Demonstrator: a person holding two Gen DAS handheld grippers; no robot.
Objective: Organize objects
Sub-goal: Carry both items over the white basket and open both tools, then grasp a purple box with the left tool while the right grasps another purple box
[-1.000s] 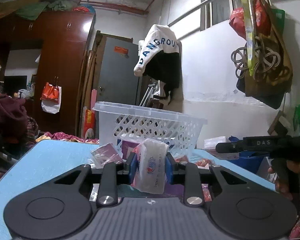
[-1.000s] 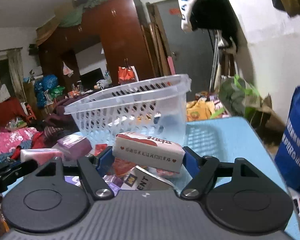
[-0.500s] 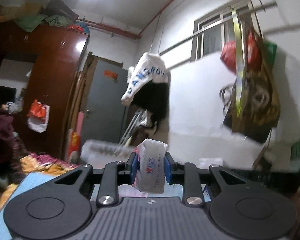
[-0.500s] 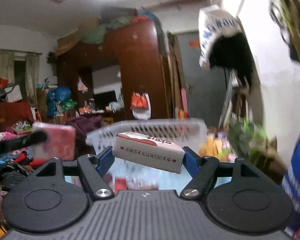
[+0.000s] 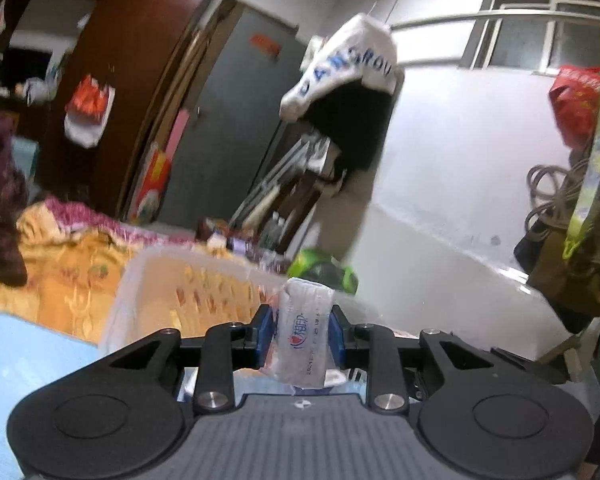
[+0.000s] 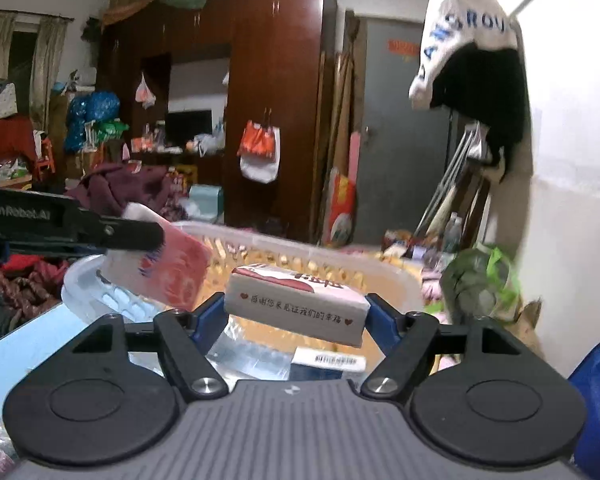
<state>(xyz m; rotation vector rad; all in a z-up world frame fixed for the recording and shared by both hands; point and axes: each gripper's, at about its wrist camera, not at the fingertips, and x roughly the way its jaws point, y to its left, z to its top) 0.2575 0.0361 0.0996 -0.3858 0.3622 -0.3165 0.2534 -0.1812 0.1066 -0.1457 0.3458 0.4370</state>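
1. Our left claw (image 5: 300, 338) pinches a small white plastic-wrapped tissue pack with a red and blue logo (image 5: 303, 340) between its blue pads (image 5: 265, 334). The pack stands nearly upright, tilted a little, with its lower end hanging below the fingers. The jaws have just been easing apart slightly, yet the pack sits between them and both pads touch it.

2. Our right claw (image 6: 296, 314) grips a flat white rectangular tissue pack with a red top edge and a line of red print (image 6: 296, 306), held crosswise by its two short ends. The pads press on both ends, and the jaws have just widened a touch.

3. Both packs hang in the air above the translucent white plastic basket with perforated walls (image 6: 388, 280). In the left wrist view the basket (image 5: 188, 288) lies ahead and to the left of the held pack.

4. The basket rests on the light blue bench (image 5: 28, 344); a corner of the bench (image 6: 24, 340) shows at the left of the right wrist view.

5. In the right wrist view the left claw's black arm comes in from the left edge, with a blurred pinkish pack at its tip over the basket's left rim.

6. A white packet with a barcode (image 6: 330, 360) lies just under the right claw.
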